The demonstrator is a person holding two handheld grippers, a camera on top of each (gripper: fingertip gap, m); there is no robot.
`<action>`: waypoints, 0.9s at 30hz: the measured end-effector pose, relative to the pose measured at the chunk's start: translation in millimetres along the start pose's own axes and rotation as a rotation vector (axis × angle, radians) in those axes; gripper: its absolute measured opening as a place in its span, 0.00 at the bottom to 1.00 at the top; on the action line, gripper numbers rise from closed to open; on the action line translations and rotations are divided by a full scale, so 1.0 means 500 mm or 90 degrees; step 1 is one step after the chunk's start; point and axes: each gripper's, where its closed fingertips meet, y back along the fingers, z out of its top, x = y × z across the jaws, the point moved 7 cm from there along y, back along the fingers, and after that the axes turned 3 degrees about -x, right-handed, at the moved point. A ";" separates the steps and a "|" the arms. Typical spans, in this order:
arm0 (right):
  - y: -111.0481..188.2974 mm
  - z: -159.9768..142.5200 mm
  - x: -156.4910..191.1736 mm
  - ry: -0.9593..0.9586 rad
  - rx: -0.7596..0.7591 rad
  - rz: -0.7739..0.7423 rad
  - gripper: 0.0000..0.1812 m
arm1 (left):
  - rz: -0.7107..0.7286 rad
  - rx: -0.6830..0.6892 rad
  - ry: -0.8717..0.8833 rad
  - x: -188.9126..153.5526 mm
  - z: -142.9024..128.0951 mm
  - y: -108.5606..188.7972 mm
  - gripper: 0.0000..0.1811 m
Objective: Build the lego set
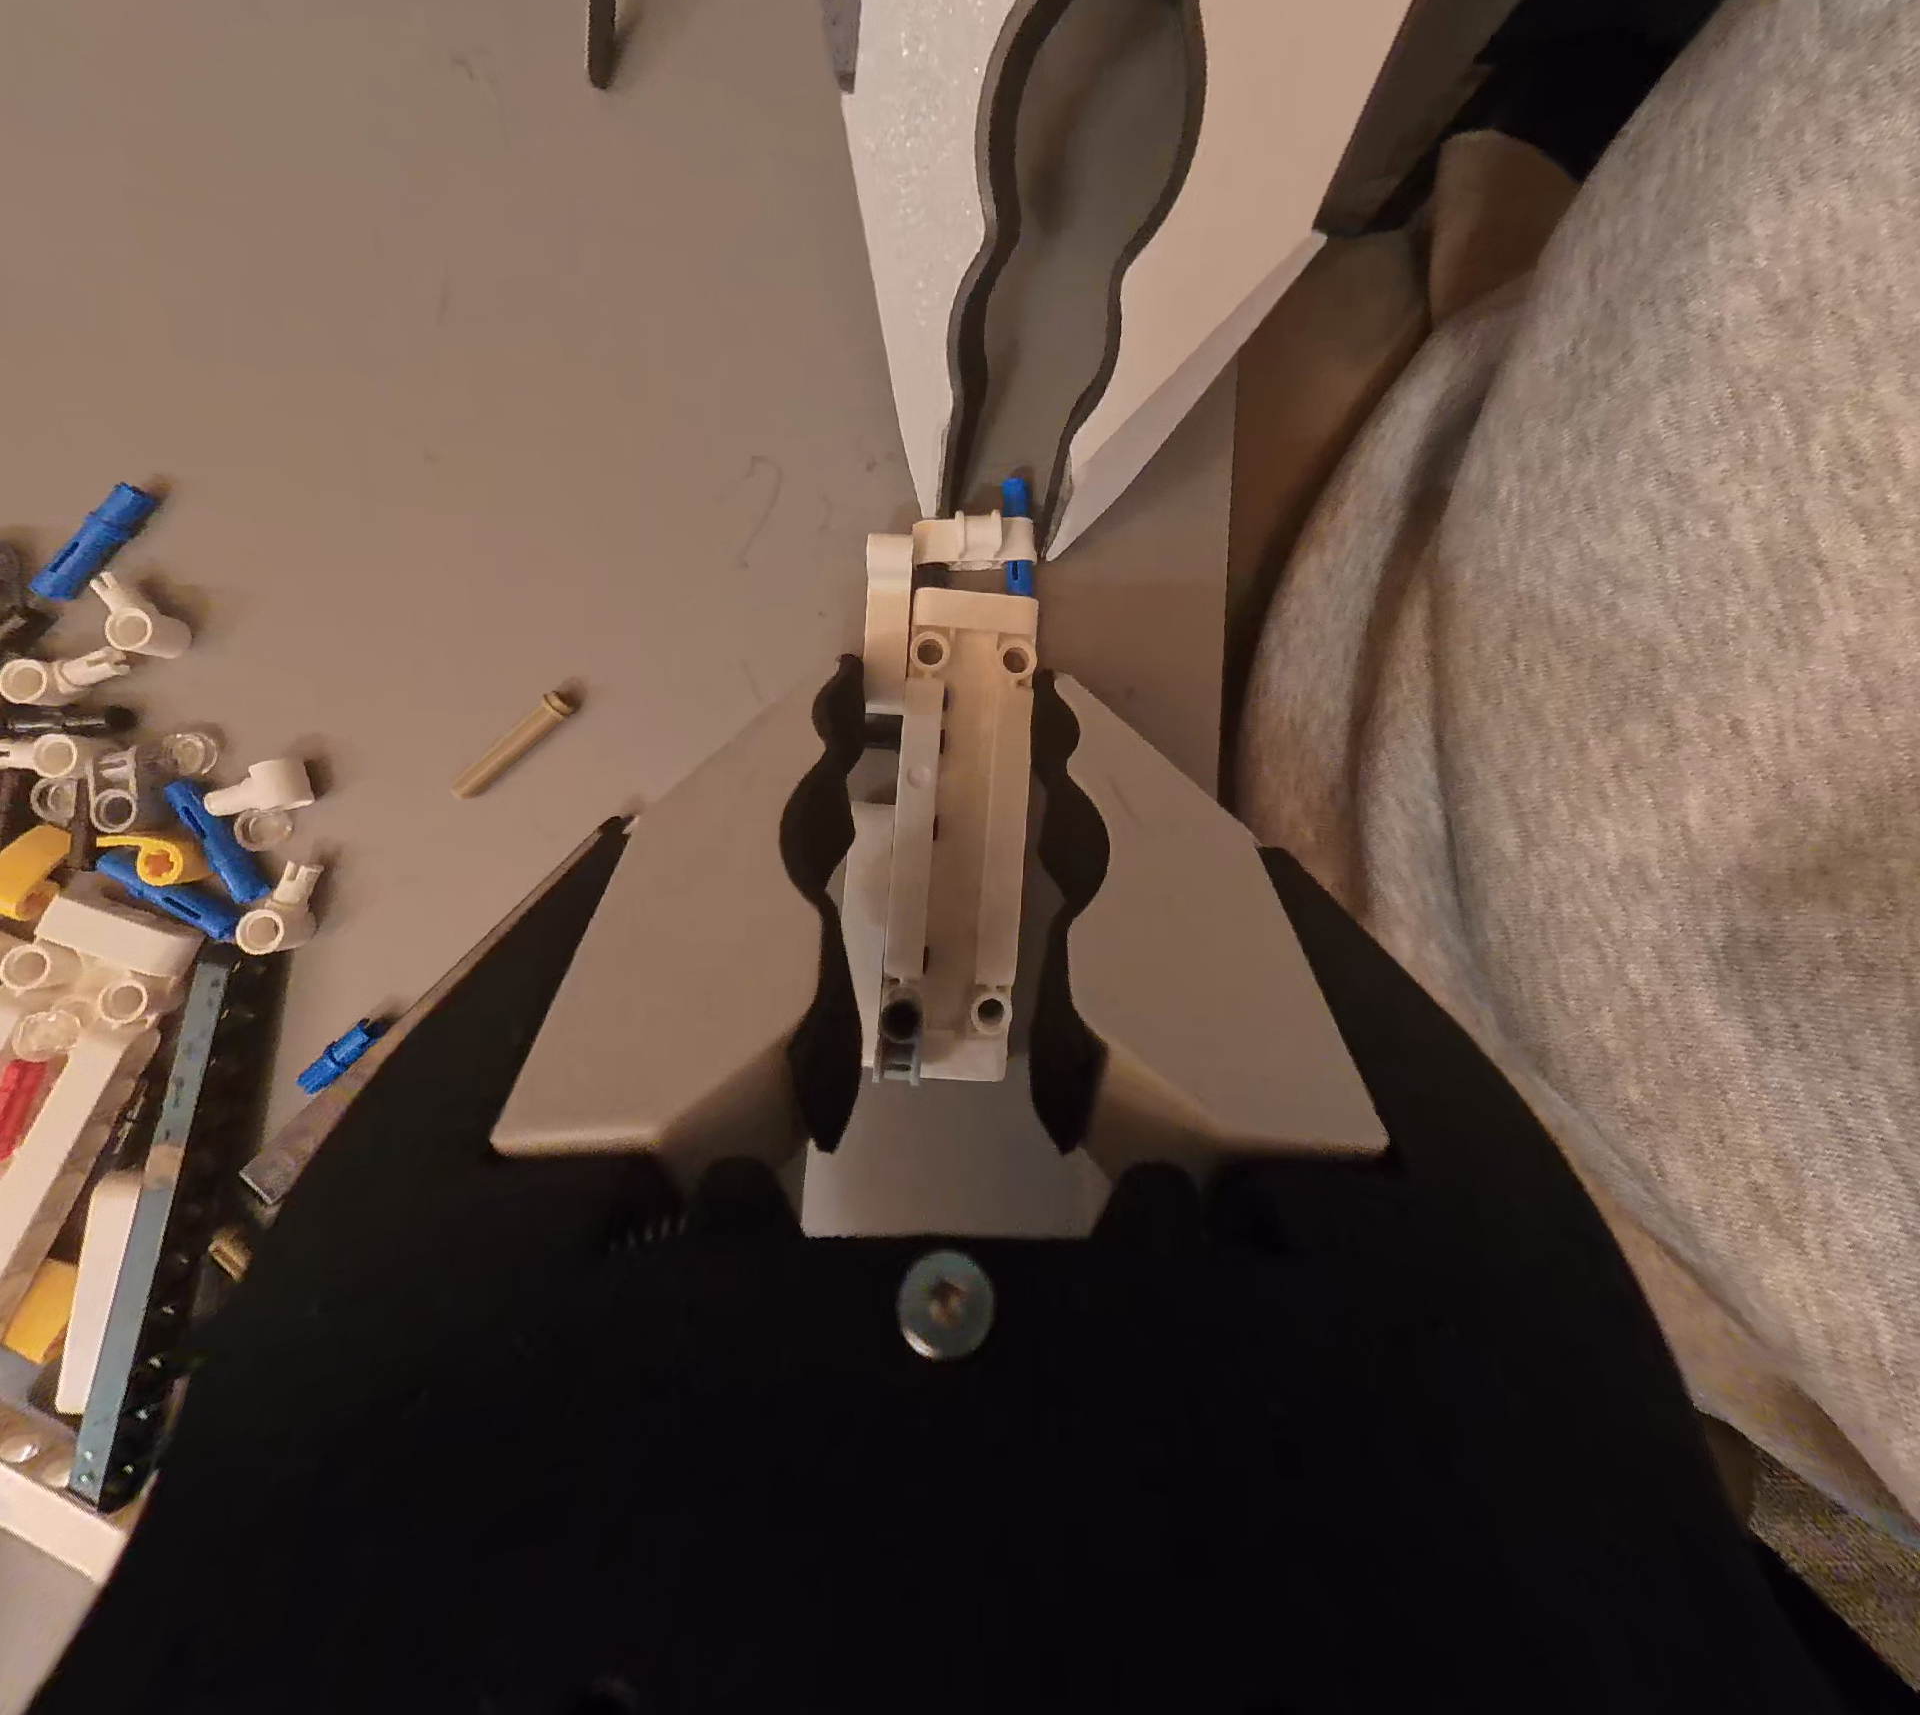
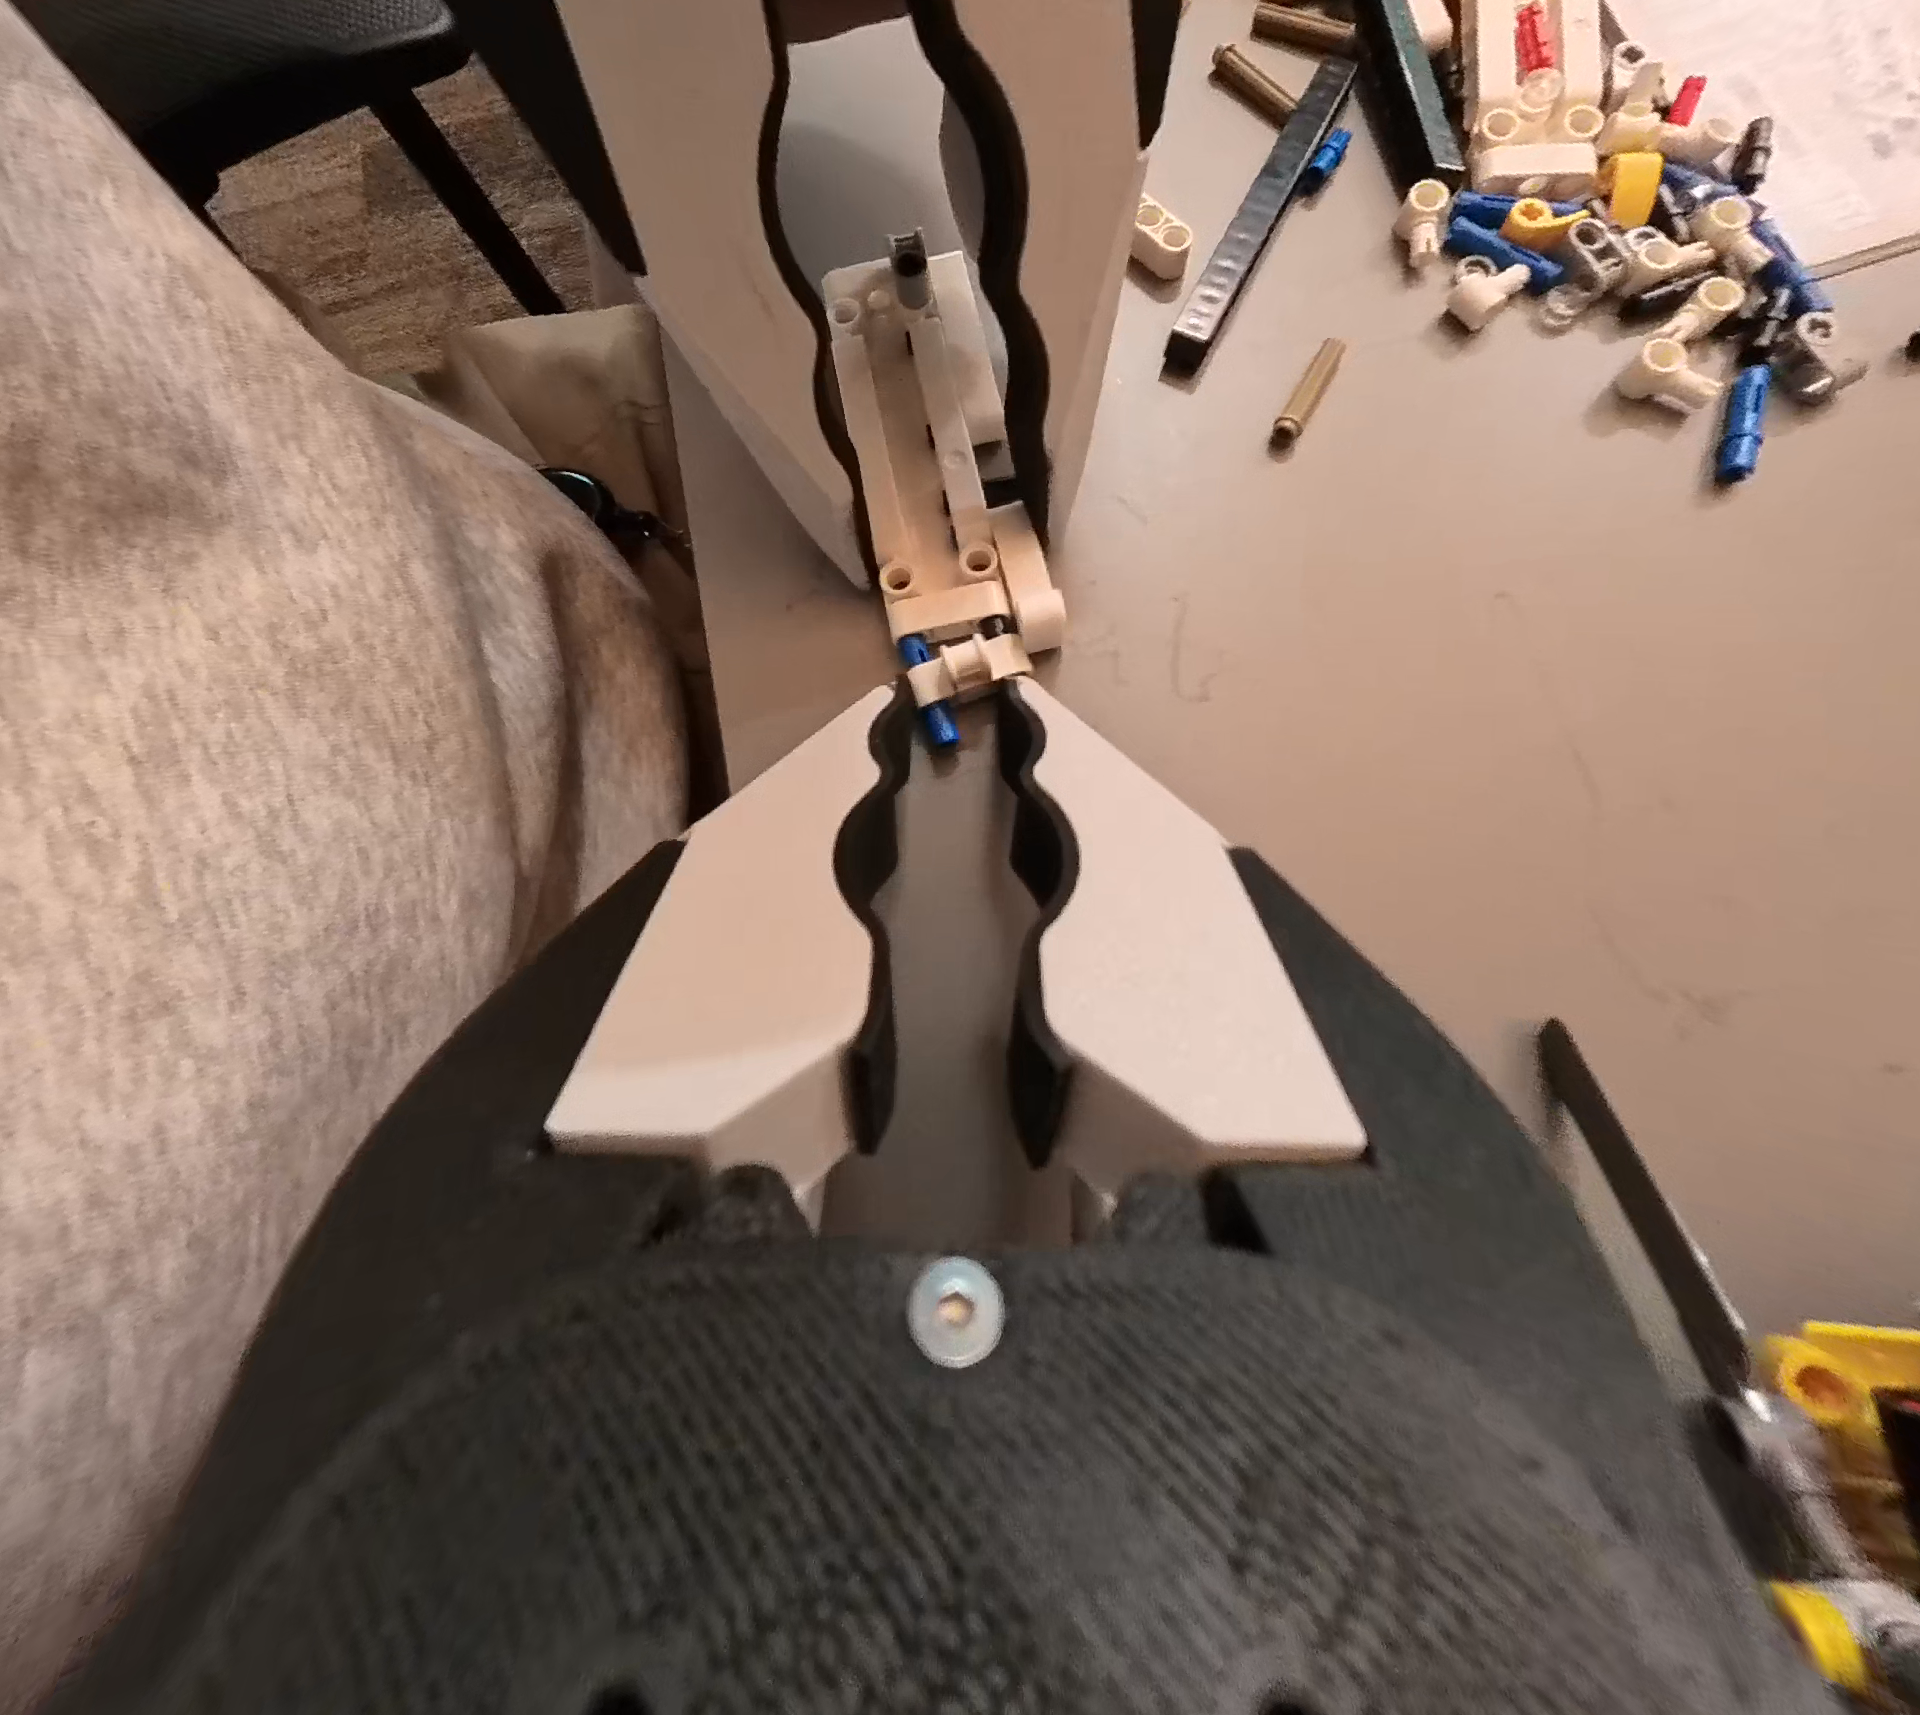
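Left gripper (image 1: pixel 940 678) clamped along the long white lego beam assembly (image 1: pixel 951 834), held above the grey tabletop (image 1: pixel 416 315). Right gripper (image 2: pixel 961 704) at 12 o'clock in left view, fingers nearly closed, nipping the small white connector with blue pin (image 2: pixel 961 663) at the assembly's tip. Risk: off-axis push levers the pin out or twists the assembly in the left grip; dropped bits land in the loose parts pile (image 2: pixel 1621 231) at 2 o'clock

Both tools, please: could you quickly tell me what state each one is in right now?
Left tool: closed on the white lego assembly.
Right tool: closed on the small white connector with the blue pin at the assembly's end.
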 end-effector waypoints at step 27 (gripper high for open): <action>-0.011 -0.001 0.020 -0.125 -0.046 -0.122 0.04 | 0.083 -0.023 0.026 -0.003 0.000 -0.004 0.17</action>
